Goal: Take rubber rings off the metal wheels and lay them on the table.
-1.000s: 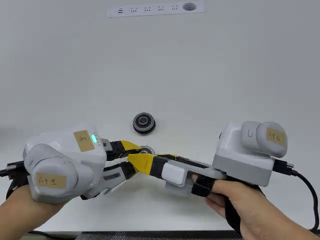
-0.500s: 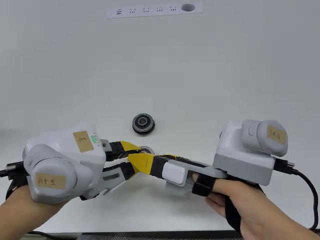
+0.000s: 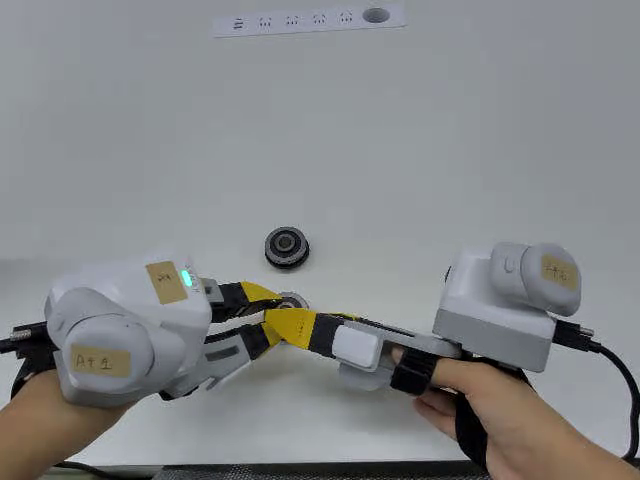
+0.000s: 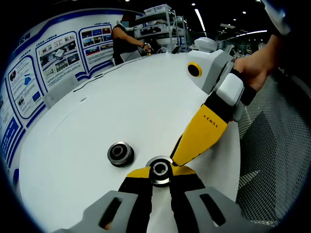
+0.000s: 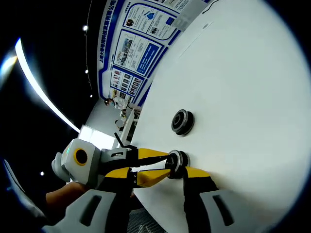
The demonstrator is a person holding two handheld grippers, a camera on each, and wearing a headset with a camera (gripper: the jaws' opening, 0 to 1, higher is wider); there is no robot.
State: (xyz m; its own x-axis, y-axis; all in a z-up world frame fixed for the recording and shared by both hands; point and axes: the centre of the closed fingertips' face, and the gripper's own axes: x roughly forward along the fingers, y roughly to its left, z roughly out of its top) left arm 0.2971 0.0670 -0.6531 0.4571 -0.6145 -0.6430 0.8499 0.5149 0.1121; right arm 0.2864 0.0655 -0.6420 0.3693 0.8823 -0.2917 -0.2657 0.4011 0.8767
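A small metal wheel [image 3: 293,299] with a black rubber rim is held just above the white table [image 3: 420,170] near its front edge. My left gripper [image 3: 280,305] comes in from the left and is shut on the wheel [image 4: 160,168], one yellow jaw on each side. My right gripper [image 3: 284,322] reaches in from the right, and its yellow tips pinch the same wheel's [image 5: 177,161] black rim. A second wheel [image 3: 287,247] with its black ring on lies flat on the table just beyond, apart from both grippers.
A white power strip [image 3: 310,18] lies at the table's far edge. A black mesh mat [image 3: 300,470] runs along the near edge. A cable [image 3: 612,365] trails from the right gripper. People stand far off behind the table [image 4: 127,34].
My right gripper's body has drawn slightly to the right and its jaws have slid a little that way. The left gripper and the wheel on the table have stayed put.
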